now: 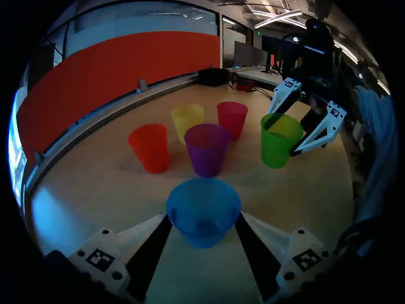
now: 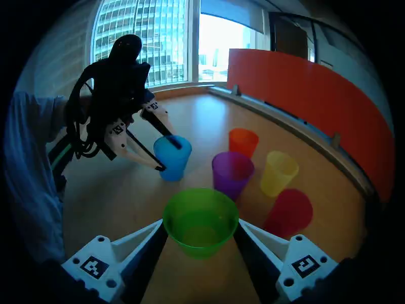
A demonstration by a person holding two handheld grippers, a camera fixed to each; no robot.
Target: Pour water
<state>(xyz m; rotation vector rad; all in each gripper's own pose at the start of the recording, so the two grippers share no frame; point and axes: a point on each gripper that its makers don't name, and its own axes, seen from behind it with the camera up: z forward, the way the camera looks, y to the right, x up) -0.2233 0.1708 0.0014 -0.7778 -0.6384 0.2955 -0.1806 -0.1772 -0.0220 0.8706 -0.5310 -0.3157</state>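
At the counter (image 1: 314, 202), we clasp the blue cup (image 1: 203, 213) in left fingers (image 1: 136, 234), the green cup (image 2: 200, 223) in right fingers (image 2: 263, 240), both upright against spilling.

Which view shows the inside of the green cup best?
The right gripper view: it looks down into the green cup, held by the right gripper. The left gripper view shows its side, farther off.

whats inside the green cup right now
The green cup, gripped by the right gripper, seems to hold a shallow pool of clear liquid at its bottom. Nothing else shows inside; the exact level is unclear.
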